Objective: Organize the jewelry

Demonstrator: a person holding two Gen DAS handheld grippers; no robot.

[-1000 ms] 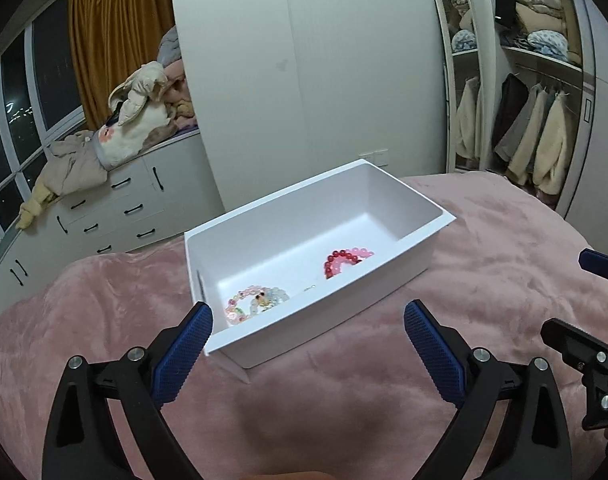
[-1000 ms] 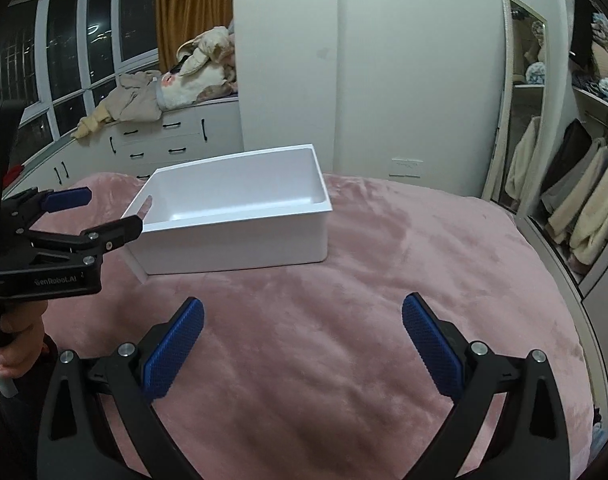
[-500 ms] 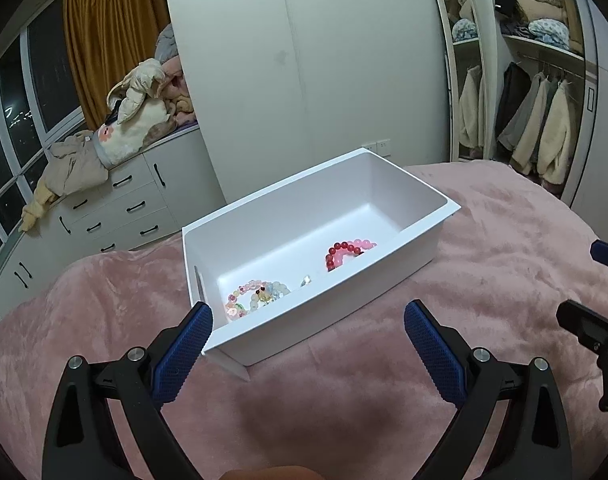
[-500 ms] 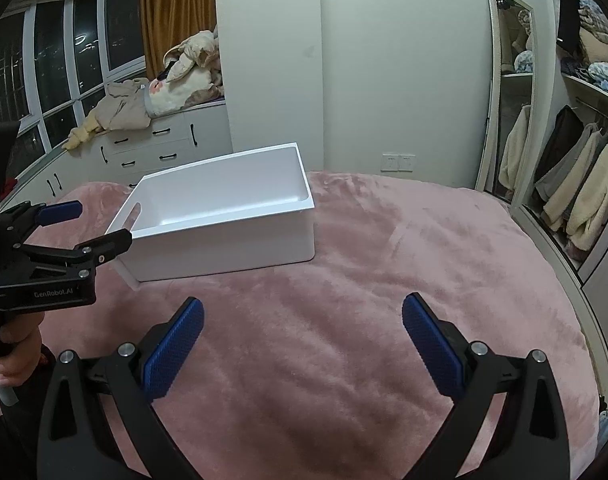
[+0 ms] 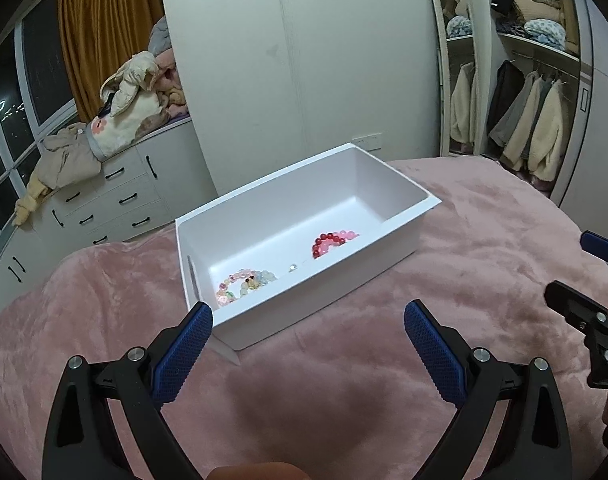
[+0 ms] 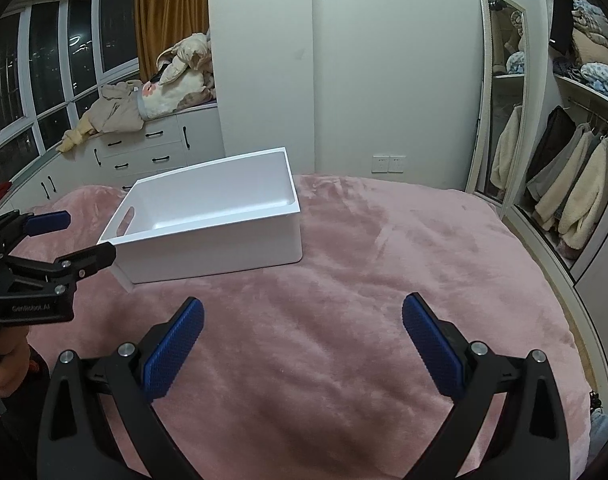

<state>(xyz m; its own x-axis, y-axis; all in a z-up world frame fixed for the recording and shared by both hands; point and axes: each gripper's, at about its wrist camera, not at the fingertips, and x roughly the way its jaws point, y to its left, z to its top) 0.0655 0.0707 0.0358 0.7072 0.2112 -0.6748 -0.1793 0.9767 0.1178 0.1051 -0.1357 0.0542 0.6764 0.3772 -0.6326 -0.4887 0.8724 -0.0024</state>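
Note:
A white plastic bin (image 5: 388, 240) sits on the pink blanket (image 5: 344, 360); it also shows in the right wrist view (image 6: 223, 240). Inside lie a red and pink bead bracelet (image 5: 332, 240), a pastel bead bracelet (image 5: 243, 284) and a small silver piece (image 5: 292, 268). My left gripper (image 5: 308, 332) is open and empty, just in front of the bin's near wall. My right gripper (image 6: 302, 328) is open and empty over the bare blanket, to the right of the bin. From the right wrist view the bin's contents are hidden.
A white dresser (image 6: 151, 152) with piled clothes (image 6: 159, 96) stands behind the bed at the left. An open wardrobe (image 6: 576, 168) with hanging coats is at the right. A white wall (image 5: 324, 60) rises behind the bin.
Both views have tilted slightly; the bin sits a little further left in the right wrist view. Both grippers stay open and empty. The jewelry has not moved.

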